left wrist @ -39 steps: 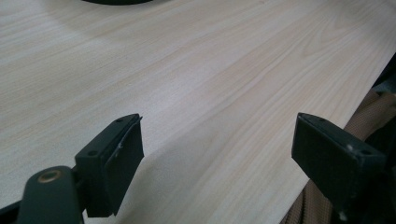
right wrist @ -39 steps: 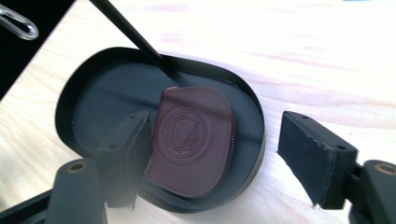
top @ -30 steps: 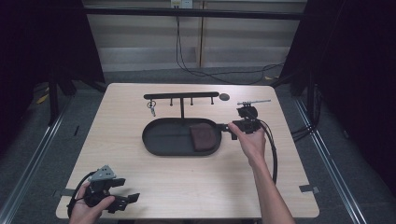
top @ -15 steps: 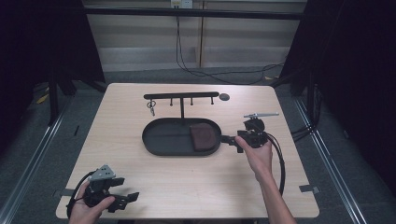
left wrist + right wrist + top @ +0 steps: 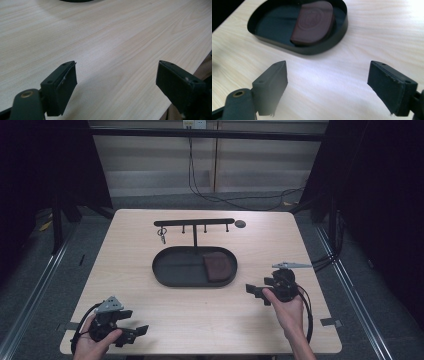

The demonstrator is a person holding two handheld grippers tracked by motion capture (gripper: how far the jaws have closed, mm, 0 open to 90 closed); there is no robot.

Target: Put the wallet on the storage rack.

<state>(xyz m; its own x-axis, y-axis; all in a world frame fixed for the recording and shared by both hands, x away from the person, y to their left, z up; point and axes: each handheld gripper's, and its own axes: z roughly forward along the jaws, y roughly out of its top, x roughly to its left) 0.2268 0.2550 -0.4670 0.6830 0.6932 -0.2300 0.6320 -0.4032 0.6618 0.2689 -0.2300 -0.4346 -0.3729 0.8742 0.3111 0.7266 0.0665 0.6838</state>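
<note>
Right gripper (image 5: 256, 292) first, from the high view: I see it held in the person's right hand (image 5: 286, 306) over the bare table (image 5: 310, 245), just right of the black oval tray (image 5: 172, 270), jaws pointing toward it and spread with nothing between them. That view also gives me the left gripper (image 5: 134, 334) at the near left corner, in the left hand (image 5: 92, 342), well apart from the tray, jaws apart and empty. A dark brown pouch (image 5: 217, 268) lies in the right end of the tray. Behind the tray stands a black hook rack (image 5: 194, 222) with a small key ring (image 5: 162, 236) hanging at its left end, and a small dark disc (image 5: 240, 224) lies on the wood by its right end. Dark curtains, grey floor and a cable (image 5: 240, 200) trailing behind the table frame the scene.

From the left gripper view I get the left gripper (image 5: 116, 82) wide open over pale wood grain, and a sliver of the tray (image 5: 75, 0) cut off at the top edge. The table edge runs at the lower right; what lies beyond it is too blurred to name.

From the right gripper view the right gripper (image 5: 327, 82) is wide open and empty. Ahead of it sits the tray (image 5: 324, 47), with the pouch (image 5: 313, 22) leaning against its wall and a round embossed mark I cannot read.
</note>
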